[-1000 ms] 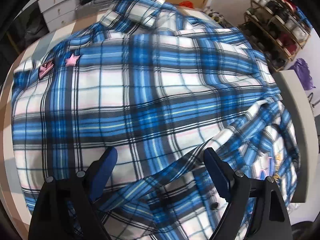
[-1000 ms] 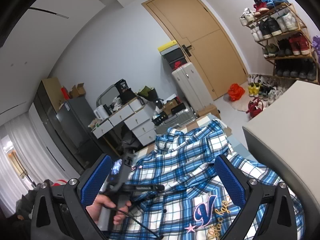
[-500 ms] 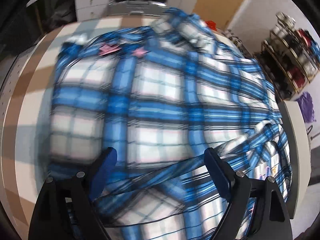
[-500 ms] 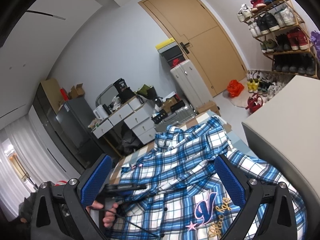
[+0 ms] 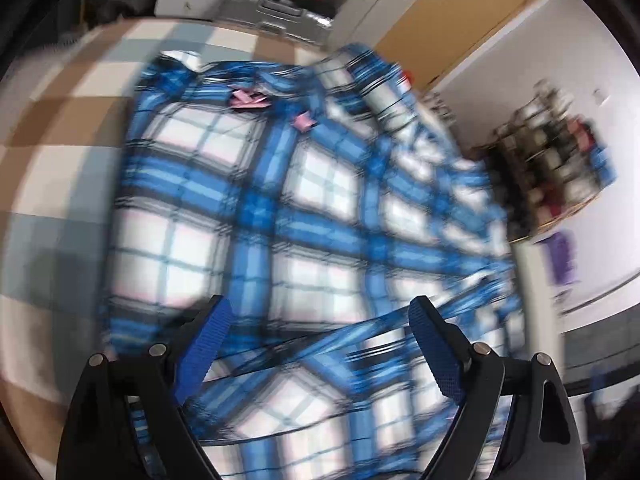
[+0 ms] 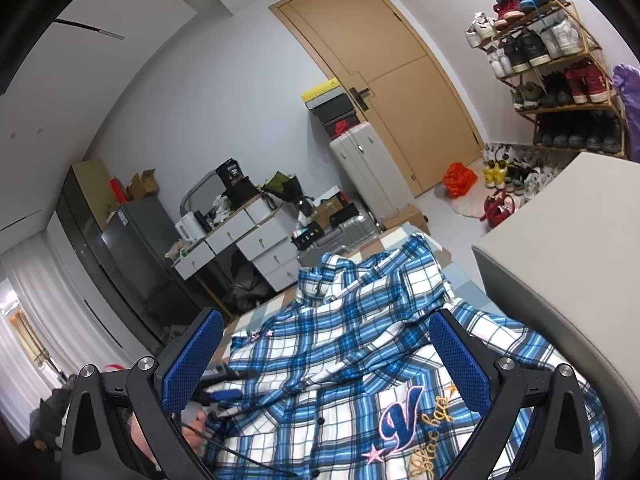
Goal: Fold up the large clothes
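Left wrist: left gripper wide, empty, above plaid shirt spread on checked bed; select hem edge before closing | Right wrist: right gripper wide, empty, over shirt front; hold level.

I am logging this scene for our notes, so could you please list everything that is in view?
plaid shirt: one, blue and white, spread on the checked surface
door: one, tan, back wall
suitcase: one, white, upright by the door
shoe rack: one, wooden, full of shoes, right wall
drawer unit: one, white, cluttered top
fridge: one, dark grey, left
orange bag: one, on the floor
left tongs: blue pads, open, above the shirt
right tongs: blue pads, open, empty
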